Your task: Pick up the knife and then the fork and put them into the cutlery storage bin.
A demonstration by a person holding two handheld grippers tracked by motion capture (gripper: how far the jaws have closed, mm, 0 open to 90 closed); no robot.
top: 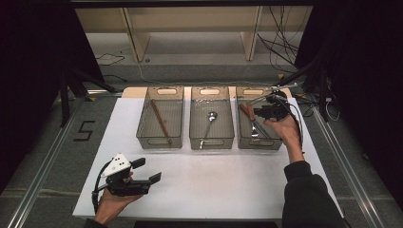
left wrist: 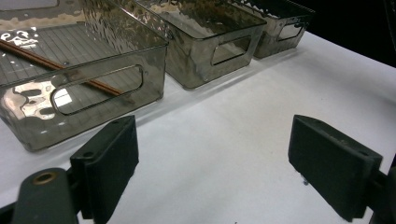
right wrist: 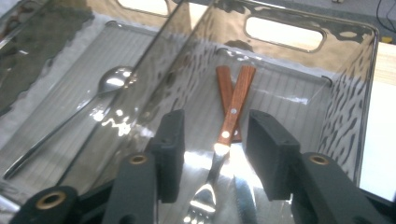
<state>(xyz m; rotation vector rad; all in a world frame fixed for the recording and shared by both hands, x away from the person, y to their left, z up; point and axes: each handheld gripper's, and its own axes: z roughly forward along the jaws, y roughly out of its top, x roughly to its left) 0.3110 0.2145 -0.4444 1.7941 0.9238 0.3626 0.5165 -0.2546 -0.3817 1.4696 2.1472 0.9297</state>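
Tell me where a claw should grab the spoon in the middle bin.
Probably the thin handle near its middle, coming straight down from above. The spoon lies flat and alone on the floor of the middle bin, running lengthwise with its bowl at the far end; the bin's tall walls block any side approach. Set the jaws across the handle, since the rounded bowl would likely slip.

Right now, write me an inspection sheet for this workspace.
Surface: white table top, bare in front of the bins.
Job's things: fork and knife, wooden handles crossed, lying in the right bin.
Clutter: spoon in the middle bin; chopsticks in the left bin.
Grippers: right gripper open astride the fork, pads not touching; left gripper open over the table.
Cables: loose cables on the floor behind.
Surroundings: wooden shelf unit, dark curtains.
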